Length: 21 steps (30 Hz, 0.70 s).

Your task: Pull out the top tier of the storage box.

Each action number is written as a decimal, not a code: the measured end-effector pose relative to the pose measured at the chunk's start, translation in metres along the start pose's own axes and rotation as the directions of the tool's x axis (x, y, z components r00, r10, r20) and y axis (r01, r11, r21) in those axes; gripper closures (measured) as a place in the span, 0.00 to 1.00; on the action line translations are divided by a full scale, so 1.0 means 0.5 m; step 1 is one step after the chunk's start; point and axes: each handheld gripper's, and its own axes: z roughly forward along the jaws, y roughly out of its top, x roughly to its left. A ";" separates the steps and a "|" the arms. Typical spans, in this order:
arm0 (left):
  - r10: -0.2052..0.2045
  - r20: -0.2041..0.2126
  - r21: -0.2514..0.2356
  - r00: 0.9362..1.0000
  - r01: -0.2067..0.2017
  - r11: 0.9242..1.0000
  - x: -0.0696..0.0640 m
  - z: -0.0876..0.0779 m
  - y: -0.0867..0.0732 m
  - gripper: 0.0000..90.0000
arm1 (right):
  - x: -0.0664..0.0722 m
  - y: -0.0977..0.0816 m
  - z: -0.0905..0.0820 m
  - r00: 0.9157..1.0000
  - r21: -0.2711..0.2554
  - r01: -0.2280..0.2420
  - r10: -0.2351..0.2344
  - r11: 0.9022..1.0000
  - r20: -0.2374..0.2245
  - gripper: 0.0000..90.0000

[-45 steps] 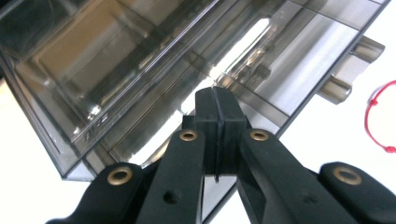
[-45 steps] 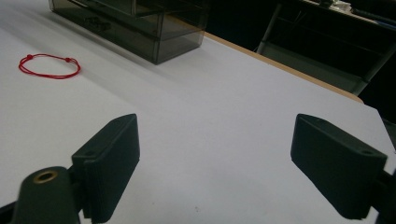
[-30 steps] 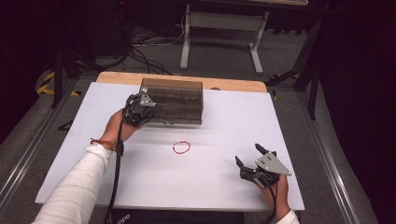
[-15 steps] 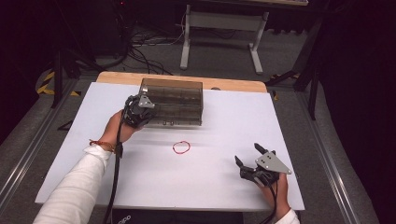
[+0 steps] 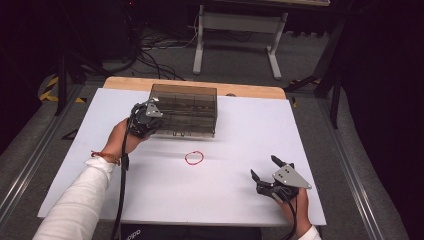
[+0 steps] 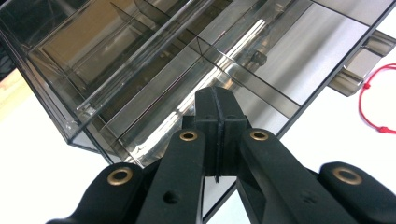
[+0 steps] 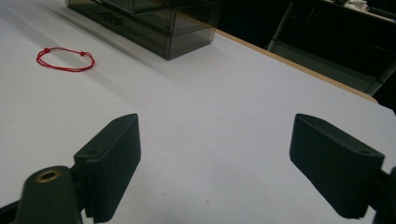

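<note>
Nothing has shifted since the earlier frames: both hands, the box and the bracelet keep their places. Left gripper (image 5: 146, 116) rests at the left front corner of the smoky transparent organizer box (image 5: 186, 110), its jaws clenched together with nothing between them; in the left gripper view the closed tips (image 6: 218, 114) lie over the box's divided compartments, and whether they touch the plastic cannot be told. Right gripper (image 5: 267, 176) sits near the table's right front corner, jaws released and wide apart over the bare white table surface (image 5: 240, 130), well apart from everything else. Red string bracelet (image 5: 194, 158) lies flat on the table just in front of the box, between the two grippers, unobstructed. No legible writing or labels found. Box interior is hard to read through reflections. Beyond the table, cables and a white stand (image 5: 235, 30) are partly lost in darkness.
</note>
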 end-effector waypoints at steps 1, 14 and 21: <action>-0.006 -0.001 -0.003 1.000 0.006 1.000 -0.002 0.000 -0.001 1.00 | 0.000 0.000 0.000 1.000 0.000 -0.001 0.001 1.000 0.000 0.19; -0.024 -0.005 -0.039 1.000 0.024 0.999 -0.017 0.003 0.000 0.97 | 0.006 0.003 0.005 1.000 0.006 0.002 -0.002 1.000 0.002 0.19; -0.020 -0.014 -0.071 1.000 0.019 0.997 -0.023 0.003 0.008 0.93 | 0.003 0.003 0.004 1.000 0.009 -0.011 0.011 1.000 -0.003 0.20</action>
